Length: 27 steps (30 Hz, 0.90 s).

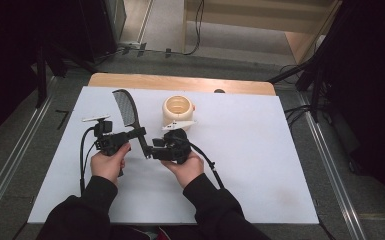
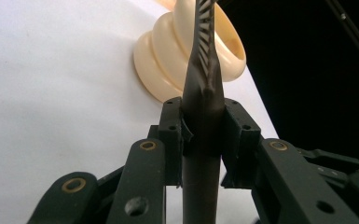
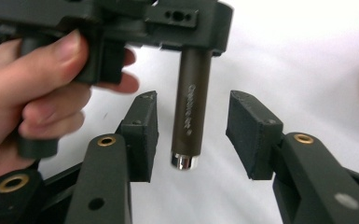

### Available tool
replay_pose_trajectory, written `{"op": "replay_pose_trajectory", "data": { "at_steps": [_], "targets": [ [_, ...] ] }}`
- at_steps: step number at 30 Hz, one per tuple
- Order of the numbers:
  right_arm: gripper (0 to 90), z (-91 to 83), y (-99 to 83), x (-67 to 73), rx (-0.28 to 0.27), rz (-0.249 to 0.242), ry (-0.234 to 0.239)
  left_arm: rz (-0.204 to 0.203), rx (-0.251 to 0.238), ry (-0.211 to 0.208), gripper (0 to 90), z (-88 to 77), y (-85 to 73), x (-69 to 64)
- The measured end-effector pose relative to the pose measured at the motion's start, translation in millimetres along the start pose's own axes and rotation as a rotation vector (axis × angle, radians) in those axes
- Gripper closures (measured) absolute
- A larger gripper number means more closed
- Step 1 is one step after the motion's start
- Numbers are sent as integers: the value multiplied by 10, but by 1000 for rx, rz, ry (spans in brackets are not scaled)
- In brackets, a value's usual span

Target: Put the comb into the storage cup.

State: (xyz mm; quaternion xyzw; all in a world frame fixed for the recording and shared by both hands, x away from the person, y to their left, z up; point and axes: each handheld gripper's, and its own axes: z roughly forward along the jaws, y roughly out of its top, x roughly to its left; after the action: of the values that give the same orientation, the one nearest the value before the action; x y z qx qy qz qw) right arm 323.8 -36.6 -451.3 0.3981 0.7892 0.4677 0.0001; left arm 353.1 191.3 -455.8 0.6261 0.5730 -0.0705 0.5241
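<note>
White-topped table (image 1: 260, 165), wooden far edge; cream ribbed holder (image 1: 178, 111) standing on it.

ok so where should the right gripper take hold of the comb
On the round handle of the comb, near its silver-capped end, below where the left gripper is clamped. The right gripper already straddles it with open jaws, one pad on each side, so closing squarely there should work. The toothed part is thin and flat, probably a poorer hold.
</note>
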Motion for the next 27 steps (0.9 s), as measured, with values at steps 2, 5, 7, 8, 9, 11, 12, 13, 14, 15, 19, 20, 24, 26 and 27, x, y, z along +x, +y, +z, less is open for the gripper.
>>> {"op": "replay_pose_trajectory", "data": {
  "at_steps": [2,5,7,8,9,11,12,13,14,15,19,20,24,26,27],
  "targets": [
    [464,-30,-21,-21,0,-24,23,8,3,8,722,3,-1,1],
    [413,-88,-50,-43,-11,-48,52,21,15,12,723,6,2,3],
    [371,-126,-54,-60,-5,-46,84,32,22,14,723,9,5,1],
    [362,-143,-56,-64,-3,-50,96,33,26,14,723,10,5,5],
    [349,-161,-60,-70,-2,-64,101,29,28,13,723,12,5,6],
    [336,-190,-77,-79,0,-100,102,34,35,14,723,13,4,11],
    [334,-203,-86,-85,6,-114,100,34,37,14,723,14,4,13],
    [329,-215,-96,-93,17,-124,97,33,38,13,722,16,4,13],
    [326,-224,-107,-102,26,-130,95,33,41,14,722,17,4,13],
    [321,-236,-118,-112,38,-136,94,33,44,14,722,19,3,14],
    [285,-259,-197,-162,62,-140,92,37,58,9,722,24,5,27],
    [284,-263,-219,-171,66,-138,94,38,60,9,722,25,6,28],
    [267,-298,-290,-210,79,-140,97,46,73,5,722,20,9,34],
    [261,-324,-313,-224,92,-156,85,53,80,5,722,22,10,37],
    [261,-336,-320,-233,95,-163,82,62,90,9,722,24,12,40]
  ]
}}
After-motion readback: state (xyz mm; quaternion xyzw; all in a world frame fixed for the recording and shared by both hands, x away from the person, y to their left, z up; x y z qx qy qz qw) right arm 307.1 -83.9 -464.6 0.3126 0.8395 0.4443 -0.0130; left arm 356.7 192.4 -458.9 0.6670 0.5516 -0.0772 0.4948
